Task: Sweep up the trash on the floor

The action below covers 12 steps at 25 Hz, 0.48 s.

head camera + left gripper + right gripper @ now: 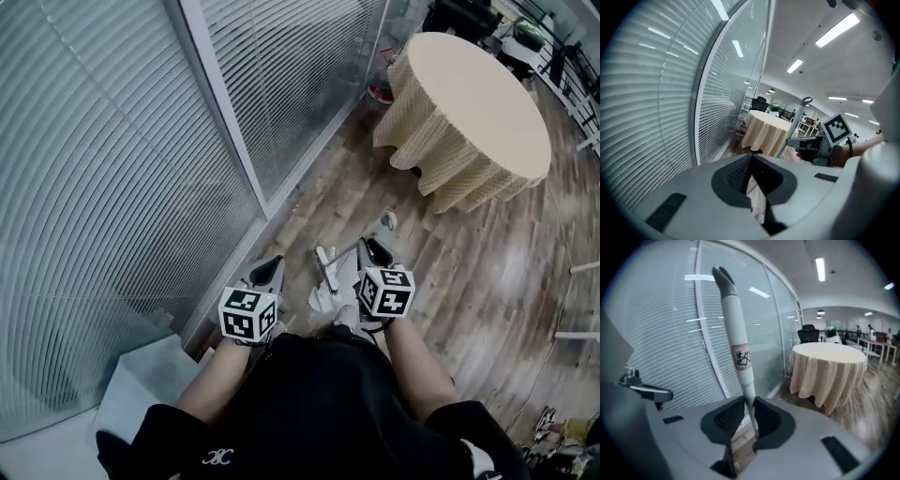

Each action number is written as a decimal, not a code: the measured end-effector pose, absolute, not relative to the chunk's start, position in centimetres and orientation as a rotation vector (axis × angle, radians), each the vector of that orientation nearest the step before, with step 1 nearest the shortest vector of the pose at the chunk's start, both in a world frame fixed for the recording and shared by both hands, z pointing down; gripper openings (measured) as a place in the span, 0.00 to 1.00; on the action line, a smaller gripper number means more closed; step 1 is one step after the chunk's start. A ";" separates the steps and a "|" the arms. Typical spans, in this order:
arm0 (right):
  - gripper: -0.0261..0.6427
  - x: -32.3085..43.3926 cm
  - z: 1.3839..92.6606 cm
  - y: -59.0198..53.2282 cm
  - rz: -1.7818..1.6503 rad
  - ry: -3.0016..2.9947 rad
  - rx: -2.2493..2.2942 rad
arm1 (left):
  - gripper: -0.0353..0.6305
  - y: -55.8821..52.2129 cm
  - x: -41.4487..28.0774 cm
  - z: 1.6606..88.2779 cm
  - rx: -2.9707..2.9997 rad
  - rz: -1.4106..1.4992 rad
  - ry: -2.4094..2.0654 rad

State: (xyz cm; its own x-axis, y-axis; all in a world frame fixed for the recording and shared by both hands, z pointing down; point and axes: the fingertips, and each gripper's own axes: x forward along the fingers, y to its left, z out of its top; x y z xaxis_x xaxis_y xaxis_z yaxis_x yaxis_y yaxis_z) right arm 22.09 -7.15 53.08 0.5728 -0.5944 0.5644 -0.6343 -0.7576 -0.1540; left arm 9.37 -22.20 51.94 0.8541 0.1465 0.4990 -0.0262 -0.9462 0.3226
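Head cam looks steeply down; both gripper cams face fwd along jaws; all 3 share table [469, 94] [761, 126] [829, 355].

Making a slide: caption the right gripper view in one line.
Right gripper shut on a labelled white handle, blinds behind, cloth-draped round table at right.

Indoor, evenly bright. Ceiling light strips [836, 29] are the source, blown out white, and they mirror as streaks on the glass wall [693, 277]. Soft sheen patches on the wood floor [511, 258]. Shadows weak and diffuse. Both gripper views have heavy fisheye, dark vignetted corners and bowed lines. Focus is sharp on the white handle [740, 357], and the floor at that view's right edge is smeared. Head view is crisp, with blinds slightly bent.
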 end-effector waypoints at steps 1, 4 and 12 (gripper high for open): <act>0.15 21.7 51.5 -7.4 0.869 -1.113 2.698 | 0.05 -21.7 10.2 51.0 2.721 0.741 0.106; 0.15 21.1 47.0 -7.7 0.689 -1.221 2.650 | 0.04 -20.3 13.1 48.0 2.763 0.647 0.169; 0.15 23.1 37.0 -4.9 0.467 -1.189 2.803 | 0.04 -17.5 18.7 40.4 2.866 0.455 0.250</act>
